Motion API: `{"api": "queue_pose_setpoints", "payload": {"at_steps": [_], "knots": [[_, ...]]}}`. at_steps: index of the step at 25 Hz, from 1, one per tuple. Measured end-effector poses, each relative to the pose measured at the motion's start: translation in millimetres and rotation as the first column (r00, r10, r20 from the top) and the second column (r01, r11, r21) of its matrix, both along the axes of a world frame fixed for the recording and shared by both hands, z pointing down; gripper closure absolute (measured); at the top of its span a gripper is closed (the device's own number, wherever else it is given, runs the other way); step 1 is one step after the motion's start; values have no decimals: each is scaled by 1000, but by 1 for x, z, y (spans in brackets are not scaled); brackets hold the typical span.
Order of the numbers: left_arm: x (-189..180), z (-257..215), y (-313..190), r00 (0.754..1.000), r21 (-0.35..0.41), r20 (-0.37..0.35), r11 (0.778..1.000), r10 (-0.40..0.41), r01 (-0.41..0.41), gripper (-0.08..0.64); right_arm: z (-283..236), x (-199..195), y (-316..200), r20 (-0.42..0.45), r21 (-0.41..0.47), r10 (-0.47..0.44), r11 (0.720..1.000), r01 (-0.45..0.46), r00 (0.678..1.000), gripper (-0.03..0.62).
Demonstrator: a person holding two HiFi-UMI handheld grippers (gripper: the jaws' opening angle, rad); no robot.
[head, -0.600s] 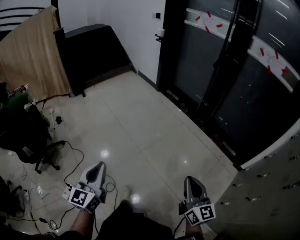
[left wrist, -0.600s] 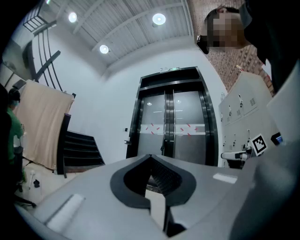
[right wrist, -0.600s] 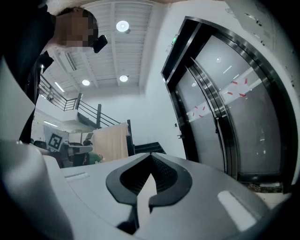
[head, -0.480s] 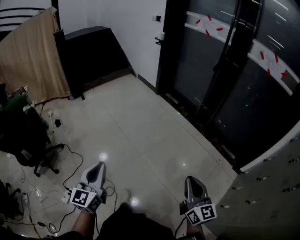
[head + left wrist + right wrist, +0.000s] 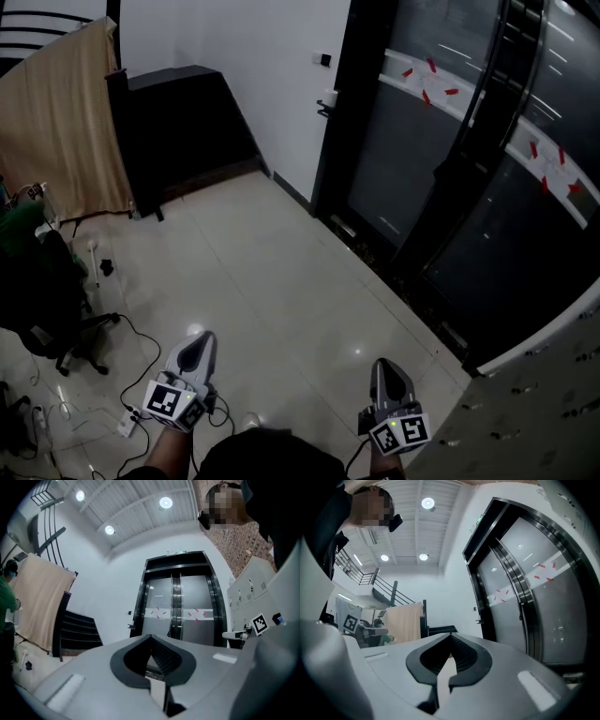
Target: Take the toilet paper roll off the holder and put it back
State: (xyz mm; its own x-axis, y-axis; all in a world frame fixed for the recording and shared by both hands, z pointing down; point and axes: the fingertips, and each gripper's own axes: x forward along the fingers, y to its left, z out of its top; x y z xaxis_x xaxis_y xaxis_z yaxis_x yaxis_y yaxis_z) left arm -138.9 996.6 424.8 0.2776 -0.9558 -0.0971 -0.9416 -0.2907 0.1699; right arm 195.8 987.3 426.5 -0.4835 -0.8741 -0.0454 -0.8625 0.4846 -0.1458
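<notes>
In the head view, the left gripper [image 5: 196,341] and the right gripper [image 5: 382,366] are held low at the bottom edge, side by side and well apart. Both point out over a glossy pale tiled floor [image 5: 281,272]. Ahead on the right stand tall black-framed glass doors [image 5: 441,178] crossed by a white strip with red marks. On the white wall [image 5: 253,56], just beside the door frame, a small white roll-like thing on a dark bracket [image 5: 327,98] sits far from both grippers; it is too small to be sure that it is the toilet paper roll. A black stepped staircase [image 5: 183,112] and a hanging beige cloth [image 5: 61,122] fill the far left. Nearer, a black office chair [image 5: 52,309] stands beside loose cables and a white power strip [image 5: 125,427].

In the left gripper view, the left gripper [image 5: 150,638] has its grey jaws pressed together at the tips, with nothing between them. It faces the glass doors, under round ceiling lights [image 5: 165,502], and a person in green [image 5: 5,602] is at the left edge.

In the right gripper view, the right gripper [image 5: 451,636] likewise has its tips closed together on nothing. The doors rise at its right and the cloth hangs behind it on the left.
</notes>
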Motion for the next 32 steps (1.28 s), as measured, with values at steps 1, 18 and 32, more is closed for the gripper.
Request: {"api": "queue_pose_setpoints", "payload": {"at_steps": [1,18,32], "knots": [[-11,0,-6,1000,-5,-1,1000,-3,3,558,-1,-12,-9,-3,1,-7,1000,7,1000,578],[-98,30,-106,994,-84,-30,991,-106,104,558,22,-106,-145,-33,-53,-131,990,130,991,578],[-52,-1,-306,982,-5,90,986,-164,165,558,8,-63,-365,86,27,-195,981,193,977,578]]}}
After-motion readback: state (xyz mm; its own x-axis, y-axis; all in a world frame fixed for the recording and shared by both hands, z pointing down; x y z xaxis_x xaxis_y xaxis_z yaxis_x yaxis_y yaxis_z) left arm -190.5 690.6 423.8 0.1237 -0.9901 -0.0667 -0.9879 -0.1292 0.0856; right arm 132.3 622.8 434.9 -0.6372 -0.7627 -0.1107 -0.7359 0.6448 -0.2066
